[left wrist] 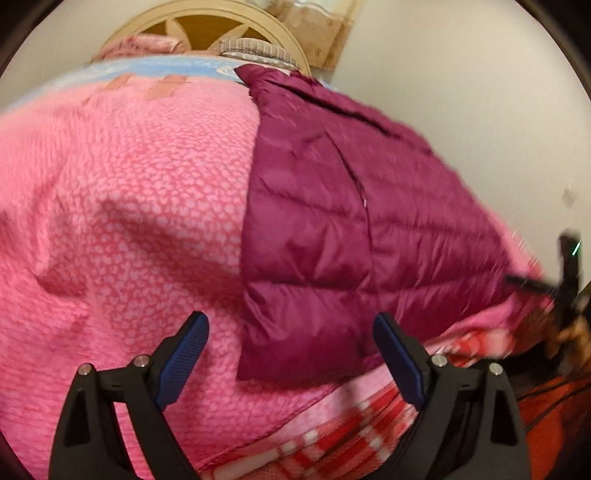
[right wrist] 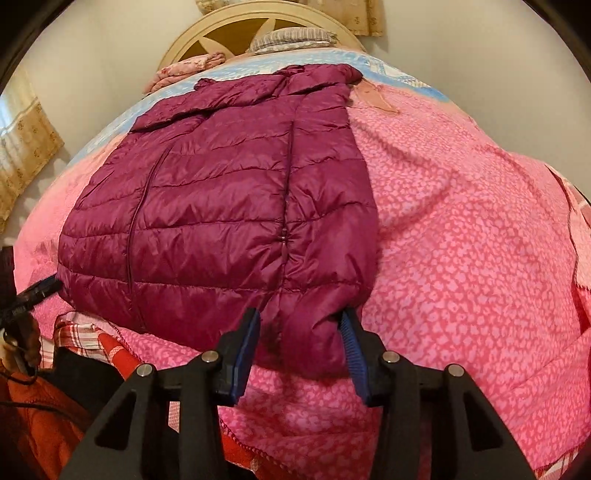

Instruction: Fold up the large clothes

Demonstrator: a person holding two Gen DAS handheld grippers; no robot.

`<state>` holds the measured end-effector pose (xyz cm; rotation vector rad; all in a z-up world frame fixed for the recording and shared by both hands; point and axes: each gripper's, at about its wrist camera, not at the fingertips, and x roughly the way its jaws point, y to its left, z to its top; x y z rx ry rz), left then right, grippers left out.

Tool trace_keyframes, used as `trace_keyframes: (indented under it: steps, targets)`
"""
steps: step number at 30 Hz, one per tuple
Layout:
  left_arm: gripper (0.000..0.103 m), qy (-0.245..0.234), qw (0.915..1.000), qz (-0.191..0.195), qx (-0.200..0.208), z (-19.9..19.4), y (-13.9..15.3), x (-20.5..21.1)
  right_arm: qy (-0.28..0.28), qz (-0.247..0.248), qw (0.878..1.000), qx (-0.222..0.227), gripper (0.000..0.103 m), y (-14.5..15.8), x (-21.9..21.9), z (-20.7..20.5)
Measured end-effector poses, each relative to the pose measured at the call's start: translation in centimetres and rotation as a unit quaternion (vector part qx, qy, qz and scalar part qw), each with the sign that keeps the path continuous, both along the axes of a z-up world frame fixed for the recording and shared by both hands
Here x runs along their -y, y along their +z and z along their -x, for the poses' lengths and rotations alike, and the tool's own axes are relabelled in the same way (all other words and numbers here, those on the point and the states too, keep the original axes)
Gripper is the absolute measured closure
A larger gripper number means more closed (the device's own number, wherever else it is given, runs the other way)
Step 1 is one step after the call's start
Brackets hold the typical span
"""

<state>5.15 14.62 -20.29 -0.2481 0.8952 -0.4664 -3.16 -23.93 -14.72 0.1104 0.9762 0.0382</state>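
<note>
While it lies flat on the bed:
Jacket: the jacket (right wrist: 221, 192) rests on the pink blanket (right wrist: 461, 240).
Right tongs (right wrist: 301, 343): straddling its near hem corner, right pad touching; grip uncertain.
Left tongs (left wrist: 291, 354): released, spread wide at the hem's other corner.
Around: headboard (right wrist: 221, 26), pillow (right wrist: 291, 38), curtain (right wrist: 22, 147).
Left view only: plaid cloth (left wrist: 351, 424).
</note>
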Motion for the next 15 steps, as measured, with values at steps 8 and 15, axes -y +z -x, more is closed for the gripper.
trace_keyframes:
  steps: [8,15]
  targets:
    - [0.080,-0.027,0.9970,0.067,-0.030,-1.5,-0.8,0.5,0.006,0.004,1.000,-0.024,0.095,-0.9,-0.4,-1.2]
    - [0.092,-0.060,0.9949,0.066,0.048,1.1,3.5,1.0,0.006,-0.078,0.996,0.030,0.099,2.5,0.8,1.0]
